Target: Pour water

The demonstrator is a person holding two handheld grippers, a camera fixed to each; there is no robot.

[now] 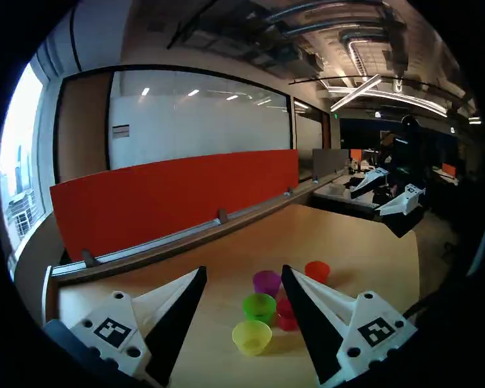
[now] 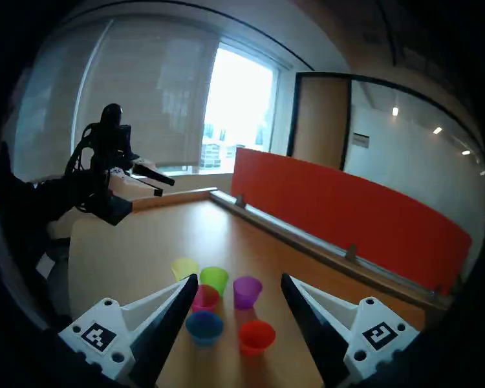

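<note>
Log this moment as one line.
left gripper open, empty | right gripper open, empty | six cups clustered on table | pour not begun

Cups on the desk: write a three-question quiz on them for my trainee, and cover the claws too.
1. Count: in the right gripper view, how many cups stand on the desk?
2. True or false: the left claw is shut on one of them.
3. Pick one: in the right gripper view, which cup shares the nearest row with the blue cup?
A. yellow cup
B. orange-red cup
C. green cup

Key: 1. six. 2. false, its fingers stand apart and hold nothing. 3. B.
</note>
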